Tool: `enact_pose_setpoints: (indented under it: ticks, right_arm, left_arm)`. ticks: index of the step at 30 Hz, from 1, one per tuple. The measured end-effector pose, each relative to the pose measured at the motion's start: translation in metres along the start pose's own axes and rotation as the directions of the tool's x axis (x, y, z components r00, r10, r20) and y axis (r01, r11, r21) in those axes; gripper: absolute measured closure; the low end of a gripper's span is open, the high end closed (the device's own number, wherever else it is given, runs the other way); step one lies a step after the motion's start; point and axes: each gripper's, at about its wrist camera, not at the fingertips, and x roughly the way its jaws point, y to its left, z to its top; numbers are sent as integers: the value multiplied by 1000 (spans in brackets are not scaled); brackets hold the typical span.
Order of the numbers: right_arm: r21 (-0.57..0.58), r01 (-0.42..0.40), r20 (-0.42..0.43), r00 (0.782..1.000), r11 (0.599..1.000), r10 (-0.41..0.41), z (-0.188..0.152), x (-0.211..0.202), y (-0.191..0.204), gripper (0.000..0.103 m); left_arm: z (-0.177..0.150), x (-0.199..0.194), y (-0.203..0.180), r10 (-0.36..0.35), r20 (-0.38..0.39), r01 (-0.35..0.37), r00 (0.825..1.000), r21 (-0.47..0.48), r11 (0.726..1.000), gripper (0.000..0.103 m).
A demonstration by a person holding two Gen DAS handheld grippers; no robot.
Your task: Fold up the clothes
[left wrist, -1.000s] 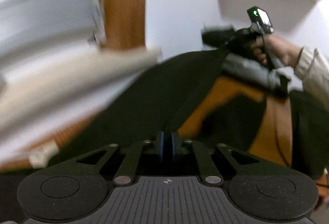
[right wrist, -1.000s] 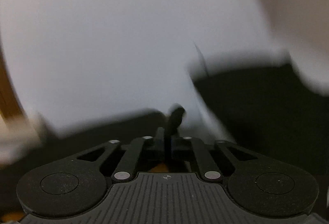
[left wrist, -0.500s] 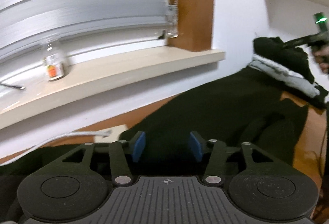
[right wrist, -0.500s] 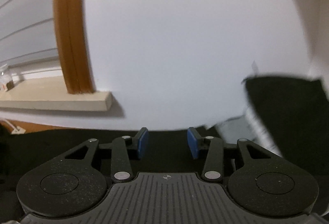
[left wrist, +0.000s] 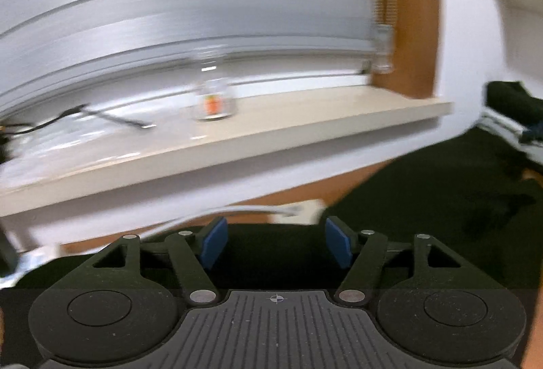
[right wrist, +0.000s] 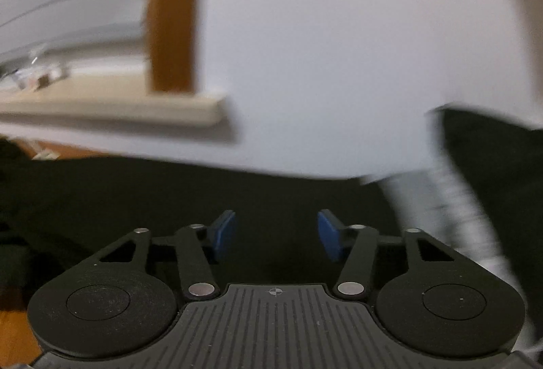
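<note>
- Left gripper (left wrist: 276,241): jaws opening, blue pads spread, nothing pinched; only dark cloth lying below the gap, probably just let go after a fold.
- Dark garment (left wrist: 424,199): spread flat over the wooden table (left wrist: 288,196), below the windowsill (left wrist: 305,128) and running right of it toward a bunched black-and-grey pile (left wrist: 509,118).
- On the windowsill: small clear bottle (left wrist: 212,101) with an orange label, thin cable to its left; blinds above, brown frame at the sill's right end.
- Right gripper (right wrist: 276,235): jaws opening too, pads apart and empty, over the same dark garment (right wrist: 169,199), right of the windowsill (right wrist: 135,111).
- White wall behind; both views motion-blurred.
</note>
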Motion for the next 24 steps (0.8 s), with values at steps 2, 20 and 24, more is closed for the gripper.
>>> enact_pose_setpoints:
  ticks: [2,20,24]
  right_arm:
    - [-2,-83,-24,996,997,82,-6,30,28,52]
    - [-67,-202,-70,978,977,197,-13,89,67,33]
    - [-47,-215,-71,975,975,212,-13,87,62,32]
  left_arm:
    - [3,4,20,27,-19,-27,999,3,1000,38]
    - [-9,88,63,-27,-229,55,973,118,991,71]
    - [-4,71,64,10,-151,7,988,110,994,96]
